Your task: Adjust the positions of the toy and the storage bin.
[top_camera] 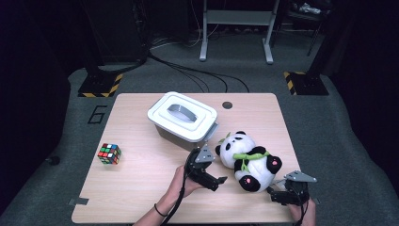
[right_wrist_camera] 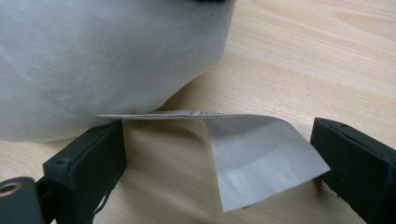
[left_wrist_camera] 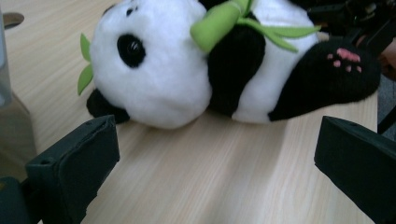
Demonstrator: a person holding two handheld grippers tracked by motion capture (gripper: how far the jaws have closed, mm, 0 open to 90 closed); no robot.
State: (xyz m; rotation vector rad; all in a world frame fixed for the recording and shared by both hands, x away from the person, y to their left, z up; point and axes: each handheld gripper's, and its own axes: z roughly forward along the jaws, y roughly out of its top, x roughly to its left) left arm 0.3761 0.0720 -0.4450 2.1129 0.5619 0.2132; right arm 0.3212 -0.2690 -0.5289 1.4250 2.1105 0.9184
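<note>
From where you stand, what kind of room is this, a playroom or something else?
Probably a lab or recording studio, not a playroom: a wooden table on grey carpet, black stands with yellow-and-black striped bases, cables trailing over the floor, and a dark surround. The panda toy looks like a test prop.

Bare table [top_camera: 141, 183] left of panda [top_camera: 247, 160], lidded box [top_camera: 183, 115] close behind it, cube [top_camera: 109, 153] well apart.

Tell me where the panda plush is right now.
In the high view the panda plush lies on the table's right half, just right of the lidded white box, between the left gripper and right gripper.
</note>
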